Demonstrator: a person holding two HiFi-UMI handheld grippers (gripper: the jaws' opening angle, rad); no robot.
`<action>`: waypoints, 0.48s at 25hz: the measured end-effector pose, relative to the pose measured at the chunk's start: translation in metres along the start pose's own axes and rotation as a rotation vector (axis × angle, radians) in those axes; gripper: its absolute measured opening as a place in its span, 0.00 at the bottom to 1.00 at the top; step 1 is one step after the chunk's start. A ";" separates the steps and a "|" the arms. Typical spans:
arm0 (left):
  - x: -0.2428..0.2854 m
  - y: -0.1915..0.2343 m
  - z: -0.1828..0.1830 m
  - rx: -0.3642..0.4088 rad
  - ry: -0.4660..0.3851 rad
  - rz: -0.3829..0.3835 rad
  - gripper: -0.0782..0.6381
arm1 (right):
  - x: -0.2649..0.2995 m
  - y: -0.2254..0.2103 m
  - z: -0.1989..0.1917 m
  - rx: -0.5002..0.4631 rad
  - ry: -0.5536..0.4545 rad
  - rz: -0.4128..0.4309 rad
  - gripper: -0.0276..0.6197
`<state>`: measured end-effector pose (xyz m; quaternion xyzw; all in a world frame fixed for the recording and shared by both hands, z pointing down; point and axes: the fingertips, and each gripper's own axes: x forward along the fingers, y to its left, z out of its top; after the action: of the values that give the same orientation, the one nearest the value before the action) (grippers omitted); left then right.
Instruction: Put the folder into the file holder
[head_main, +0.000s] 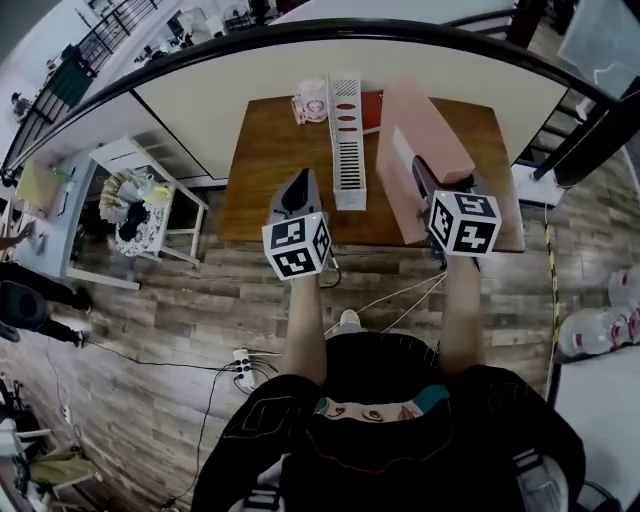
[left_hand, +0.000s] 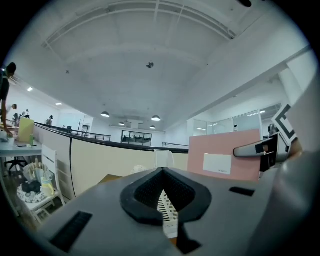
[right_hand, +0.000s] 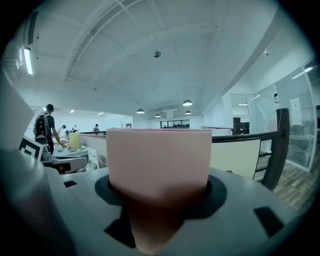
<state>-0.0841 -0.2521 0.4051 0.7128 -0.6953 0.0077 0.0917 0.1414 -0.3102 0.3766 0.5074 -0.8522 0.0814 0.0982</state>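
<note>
While the right tool is clamping the pink folder by its near edge, upright over the counter beside the white file holder, the left tool is hanging jaws-together and empty, and the folder is likely handling light, stiff, slick.

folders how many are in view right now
1 for certain: the pink folder, gripped in the right tool over the desk's right side. A red flat thing beside the file holder may be another.
</note>
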 end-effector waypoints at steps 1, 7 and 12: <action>0.006 -0.001 -0.002 -0.004 0.007 -0.010 0.10 | 0.003 0.000 0.000 0.002 0.002 -0.003 0.47; 0.026 -0.003 -0.018 -0.021 0.042 -0.028 0.10 | 0.019 -0.010 -0.007 -0.005 0.038 -0.021 0.47; 0.019 -0.006 -0.016 -0.035 0.031 -0.001 0.10 | 0.016 -0.015 0.000 -0.002 0.029 -0.004 0.47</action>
<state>-0.0753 -0.2689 0.4223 0.7111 -0.6936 0.0067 0.1150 0.1474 -0.3308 0.3813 0.5077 -0.8498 0.0876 0.1114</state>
